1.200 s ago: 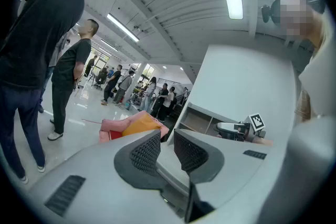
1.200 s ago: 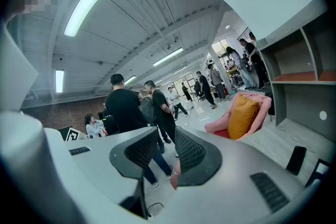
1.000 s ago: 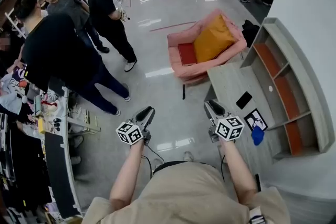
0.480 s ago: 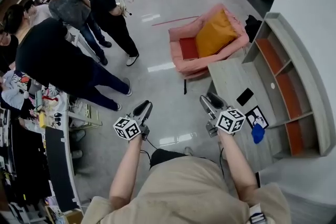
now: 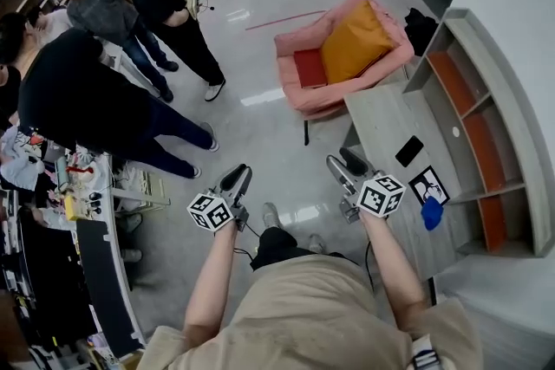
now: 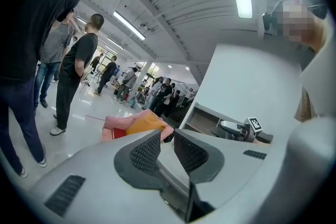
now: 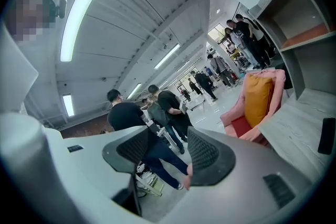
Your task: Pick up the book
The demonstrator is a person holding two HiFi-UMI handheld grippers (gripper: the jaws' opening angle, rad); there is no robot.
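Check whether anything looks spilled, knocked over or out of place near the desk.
Nothing looks spilled or broken. Only the orange cushion sits slanted across the pink armchair, which stands at an angle off the desk end.

in the head view an armchair (image 5: 310, 105) stands at upper centre, a cushion (image 5: 355, 41) leaning in its right half and what seems to be the book (image 5: 310, 67) flat on the seat just left of the cushion. below right of the armchair a table (image 5: 377, 121) runs down the frame, a shelf unit (image 5: 512, 143) along its right side. on the table a phone (image 5: 409, 151) lies above a marker card (image 5: 427, 185). people (image 5: 87, 91) stand at upper left, above a cluttered workbench (image 5: 95, 264) at the left edge
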